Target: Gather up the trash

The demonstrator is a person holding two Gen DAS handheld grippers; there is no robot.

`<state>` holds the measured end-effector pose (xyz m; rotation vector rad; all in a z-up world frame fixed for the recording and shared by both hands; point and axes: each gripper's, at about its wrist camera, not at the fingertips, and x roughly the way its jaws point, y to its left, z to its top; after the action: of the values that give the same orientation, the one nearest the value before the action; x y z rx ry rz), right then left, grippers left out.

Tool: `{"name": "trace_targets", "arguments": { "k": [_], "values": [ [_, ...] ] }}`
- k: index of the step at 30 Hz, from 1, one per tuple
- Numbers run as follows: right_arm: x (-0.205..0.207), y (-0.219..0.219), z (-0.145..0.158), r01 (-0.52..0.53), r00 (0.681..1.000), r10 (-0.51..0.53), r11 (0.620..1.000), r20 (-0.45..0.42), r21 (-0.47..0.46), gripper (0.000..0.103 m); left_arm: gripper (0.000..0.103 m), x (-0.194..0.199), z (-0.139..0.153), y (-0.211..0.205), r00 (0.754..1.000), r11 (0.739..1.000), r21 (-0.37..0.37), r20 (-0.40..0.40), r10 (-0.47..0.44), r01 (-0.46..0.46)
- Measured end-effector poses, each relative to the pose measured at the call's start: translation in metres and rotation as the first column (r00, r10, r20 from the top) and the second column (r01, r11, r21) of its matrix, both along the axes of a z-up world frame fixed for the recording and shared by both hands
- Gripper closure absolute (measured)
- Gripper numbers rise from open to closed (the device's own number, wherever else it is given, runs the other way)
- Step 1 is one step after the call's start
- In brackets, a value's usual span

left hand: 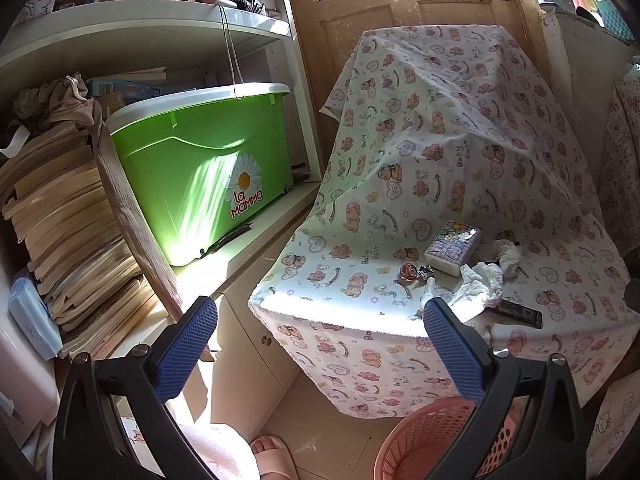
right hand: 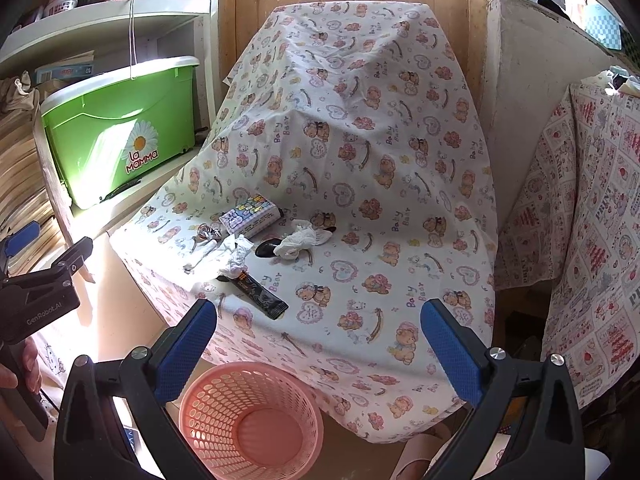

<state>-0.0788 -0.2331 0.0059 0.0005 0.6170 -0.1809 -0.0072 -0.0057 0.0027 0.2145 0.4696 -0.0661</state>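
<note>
Both grippers hang in the air before a seat draped in a bear-print cloth (right hand: 360,152), and both stand wide with nothing between their blue pads — the left gripper (left hand: 320,312) over the seat's near left corner, the right gripper (right hand: 318,314) over its front edge. The trash lies in a loose cluster on the cloth: a crumpled white tissue (right hand: 236,254) touching a black wrapper (right hand: 260,296), a second tissue wad (right hand: 298,242) just beside a dark spoon-like thing (right hand: 266,249), and a small candy wrapper (right hand: 206,233) near a tissue pack (right hand: 252,216). A pink mesh basket (right hand: 250,420) stands on the floor below the seat's front edge, between the right gripper's fingers in its own view. A green bin (left hand: 200,160) sits on the shelf to the left.
</note>
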Motion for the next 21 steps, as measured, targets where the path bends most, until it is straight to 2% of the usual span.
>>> {"name": "trace_targets", "arguments": {
  "k": [21],
  "values": [
    [0.0040,0.0014,-0.0042,-0.006,1.000,0.006,1.000,-0.015,0.015,0.001,0.001,0.0023,-0.0044,-0.0027,1.000,1.000,-0.001,-0.018,0.014,-0.014]
  ]
}}
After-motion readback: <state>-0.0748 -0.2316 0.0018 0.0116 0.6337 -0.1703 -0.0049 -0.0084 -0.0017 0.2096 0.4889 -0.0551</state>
